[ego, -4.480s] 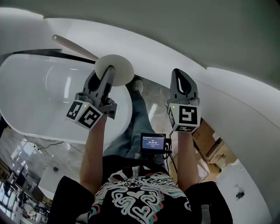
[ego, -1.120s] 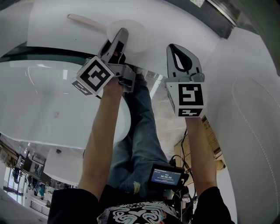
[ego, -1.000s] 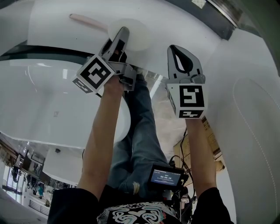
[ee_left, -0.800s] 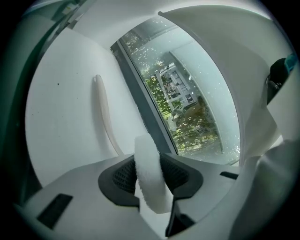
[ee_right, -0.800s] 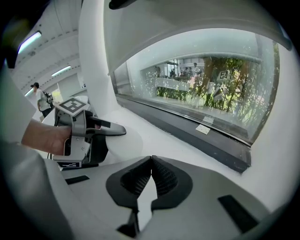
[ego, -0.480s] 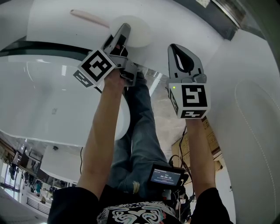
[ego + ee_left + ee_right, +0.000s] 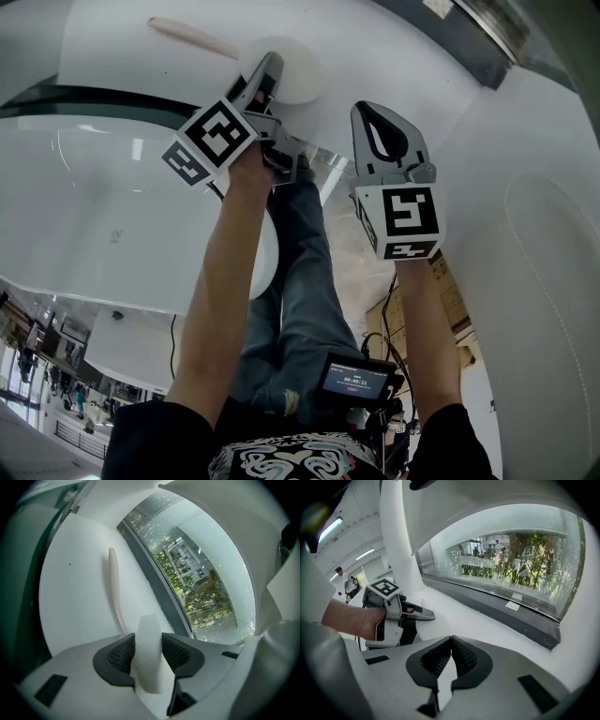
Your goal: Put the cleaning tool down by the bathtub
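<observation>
Scrubber [image 7: 149, 667] disc edge touching both left tool [image 7: 149, 641] pads [image 7: 121, 656], jaws just easing open; right tool [image 7: 451, 640] closed, empty.

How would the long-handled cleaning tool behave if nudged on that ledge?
Probably light: the cleaning tool is a round pad on a slim handle. The pad looks soft, sitting between the left gripper's jaws, which have just been opening. Lying on the smooth ledge, it would likely slide, not roll.
</observation>
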